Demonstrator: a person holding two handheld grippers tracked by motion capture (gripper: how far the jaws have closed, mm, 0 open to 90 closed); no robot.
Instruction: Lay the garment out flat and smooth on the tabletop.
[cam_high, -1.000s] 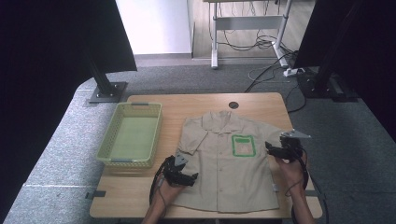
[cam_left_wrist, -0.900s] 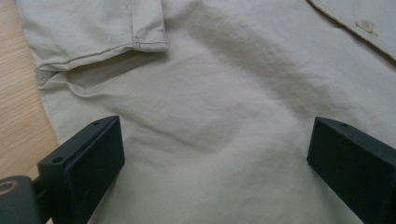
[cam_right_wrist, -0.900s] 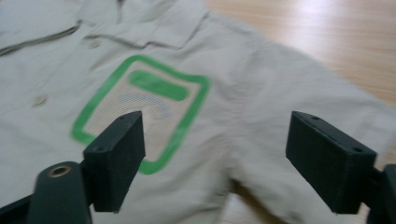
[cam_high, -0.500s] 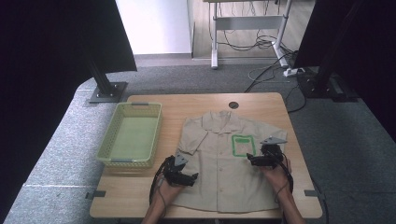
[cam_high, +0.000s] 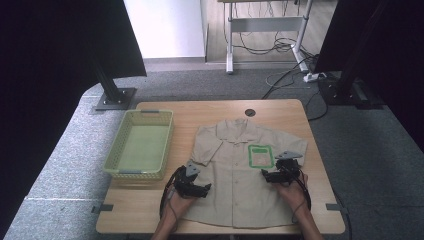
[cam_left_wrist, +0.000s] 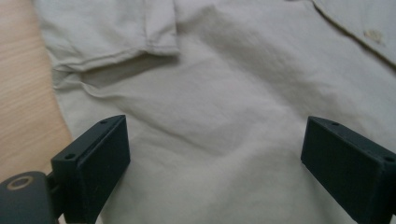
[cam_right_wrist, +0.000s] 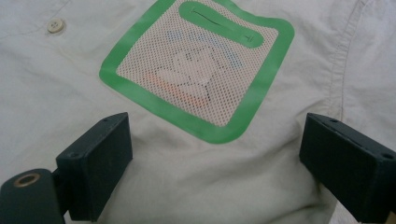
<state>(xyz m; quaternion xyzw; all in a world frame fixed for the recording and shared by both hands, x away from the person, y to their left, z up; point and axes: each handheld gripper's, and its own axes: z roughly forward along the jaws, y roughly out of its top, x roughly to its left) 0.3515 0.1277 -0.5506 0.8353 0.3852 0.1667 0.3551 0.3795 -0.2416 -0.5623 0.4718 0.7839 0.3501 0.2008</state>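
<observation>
From the high view I see the shirt (cam_high: 240, 170) spread flat, front up, on the right half of the worktop (cam_high: 280, 107), collar toward the far edge. My left tool (cam_high: 200, 189) sits over the shirt's left side near the sleeve, and my right tool (cam_high: 272, 176) sits over its right side just below the green-edged pocket (cam_high: 261, 155). Both hands come in from the near edge, cables trailing behind them.

The left gripper view gives me what the high view cannot: the left tool (cam_left_wrist: 212, 163) stands wide, plain creased cloth between the jaws, nothing pinched. Its jaws have just been closing a little. The folded sleeve hem (cam_left_wrist: 159, 44) lies ahead, with bare wood to the left of the cloth.

The right gripper view shows the right tool (cam_right_wrist: 215, 163) wide too, over cloth without gripping it; its jaws have just been opening. Here I can read the pocket (cam_right_wrist: 198, 65) closely: a mesh panel with a green border, something printed behind the mesh, too blurred to make out. A button (cam_right_wrist: 56, 25) sits at the upper left and a sleeve seam runs down the right.

Only the high view shows the surroundings: a green basket (cam_high: 141, 145) on the left part of the worktop, just beside the shirt's sleeve, and a round hole (cam_high: 250, 112) in the wood beyond the collar. Nothing lies between the tools and the shirt.
</observation>
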